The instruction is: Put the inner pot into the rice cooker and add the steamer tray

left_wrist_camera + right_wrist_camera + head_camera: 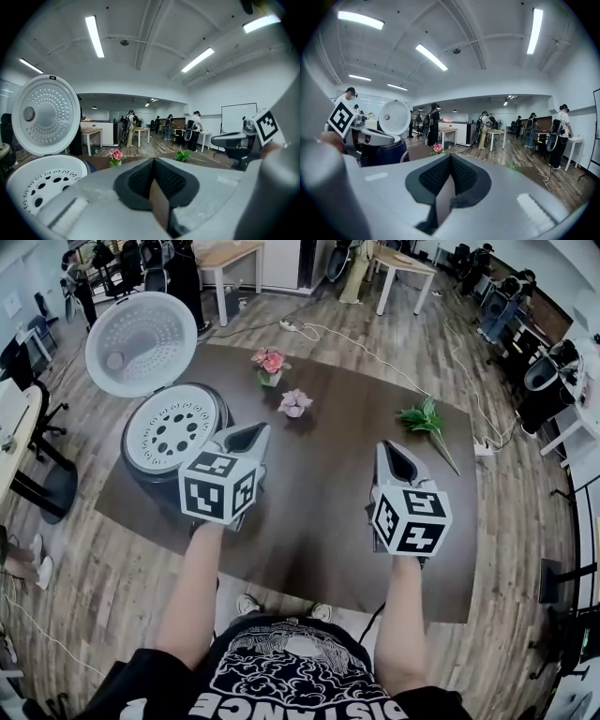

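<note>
While hovering over the dark worktop (328,521), holding the left claw (251,435) pressed together on nothing at all. Same story for the right claw (394,457): closed up tight and empty, floating well apart from its partner on the other side. Over to the worktop's left end, finding the rice cooker (145,482), dark-bodied, with its white lid (141,343) swung up and standing open behind. Sitting flat in the cooker's mouth, plain to see: the white steamer tray (173,432), pierced with rings of holes. No telling what lies beneath it. Left claw just beside the cooker's right flank; cannot tell whether touching. Further back along the middle, spotting a small pot of pink flowers (270,365), then a paler bloom (295,403) nearer in, and off to the right a green leafy sprig (427,418) lying flat. Beyond the worktop, wood floor (112,615), pale desks (403,263) and people (558,136) standing about in the room
</note>
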